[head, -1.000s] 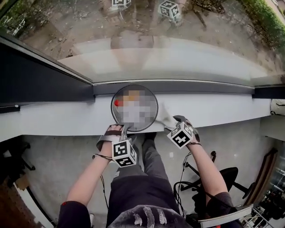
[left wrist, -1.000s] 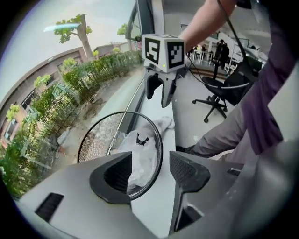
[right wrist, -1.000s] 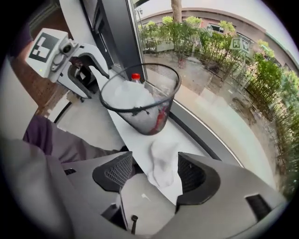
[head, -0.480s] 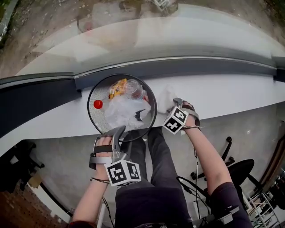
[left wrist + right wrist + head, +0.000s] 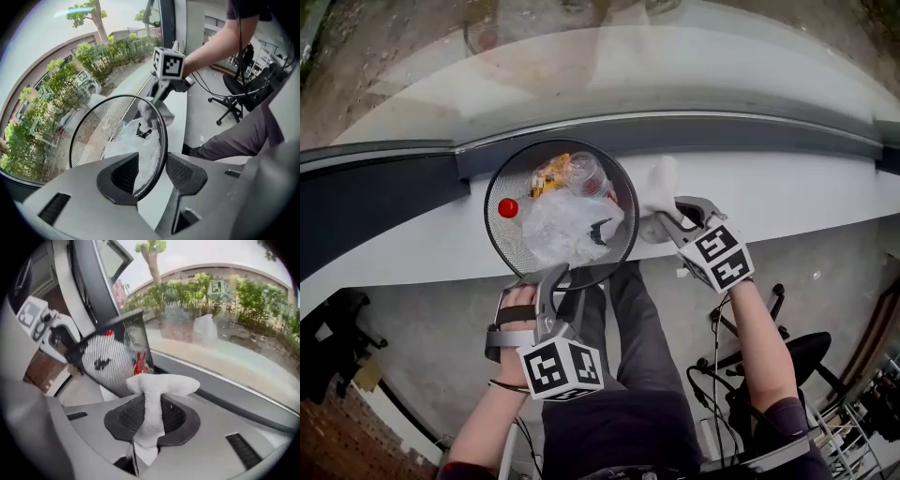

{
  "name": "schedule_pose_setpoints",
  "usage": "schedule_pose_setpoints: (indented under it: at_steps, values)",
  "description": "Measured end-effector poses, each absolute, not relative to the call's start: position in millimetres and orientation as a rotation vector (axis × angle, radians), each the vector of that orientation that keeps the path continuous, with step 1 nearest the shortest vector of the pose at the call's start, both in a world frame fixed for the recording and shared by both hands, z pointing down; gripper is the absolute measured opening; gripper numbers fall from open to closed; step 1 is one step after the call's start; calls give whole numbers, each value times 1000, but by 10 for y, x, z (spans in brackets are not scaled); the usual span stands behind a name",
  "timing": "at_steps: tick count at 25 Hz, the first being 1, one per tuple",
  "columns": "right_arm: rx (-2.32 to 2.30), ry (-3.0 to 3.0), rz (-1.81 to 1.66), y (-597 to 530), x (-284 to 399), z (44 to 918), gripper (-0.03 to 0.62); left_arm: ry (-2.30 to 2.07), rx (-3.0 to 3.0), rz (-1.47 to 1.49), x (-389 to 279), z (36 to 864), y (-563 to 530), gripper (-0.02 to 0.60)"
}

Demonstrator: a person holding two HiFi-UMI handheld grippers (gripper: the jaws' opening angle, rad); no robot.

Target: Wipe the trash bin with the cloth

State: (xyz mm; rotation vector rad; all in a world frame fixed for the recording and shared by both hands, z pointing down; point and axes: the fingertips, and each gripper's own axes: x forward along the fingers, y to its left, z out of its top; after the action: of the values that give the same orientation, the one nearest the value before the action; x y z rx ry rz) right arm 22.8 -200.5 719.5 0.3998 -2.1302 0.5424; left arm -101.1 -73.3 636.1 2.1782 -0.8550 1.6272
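A round black mesh trash bin (image 5: 501,240) stands on the white sill, with a clear plastic bag, a bottle, a yellow wrapper and a small red thing inside. My left gripper (image 5: 555,275) straddles the bin's near rim (image 5: 161,140). Its jaws are closing, one pad inside the mesh and one outside, with a gap still showing on the outer side. My right gripper (image 5: 668,217) is just right of the bin, closing and pinching a white cloth (image 5: 662,182). In the right gripper view the cloth (image 5: 161,383) bulges above the pads, in front of the bin (image 5: 112,359).
The white sill (image 5: 787,202) runs left to right under a large window pane (image 5: 609,66) with a dark frame (image 5: 375,202). Below the sill are the person's legs (image 5: 628,375) and a black office chair (image 5: 802,361) on the floor at the right.
The right gripper has closed on the cloth and raised it off the sill beside the bin, its marker cube swinging right. The left gripper stays at the near rim, jaws narrower.
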Motion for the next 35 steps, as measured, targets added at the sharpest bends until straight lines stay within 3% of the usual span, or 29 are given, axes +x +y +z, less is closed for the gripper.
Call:
schedule_pose_setpoints:
  at_steps: [9, 14, 17, 30, 35]
  values:
    - [566, -2293, 597, -2579, -92, 6695, 78, -710, 2362, 1857, -1226, 6205, -575, 181]
    - [535, -2287, 738, -2360, -164, 6883, 78, -512, 2362, 2259, -1684, 6534, -594, 179]
    - [440, -2266, 662, -2069, -251, 6959, 78, -627, 2367, 2048, -1651, 6535, -620, 133]
    - [248, -2194, 739, -814, -473, 7022, 78, -861, 2158, 1511, -1130, 6422, -641, 130]
    - [184, -2209, 814, -539, -633, 6998, 78, -856, 2155, 1452, -1052, 6401, -650, 126]
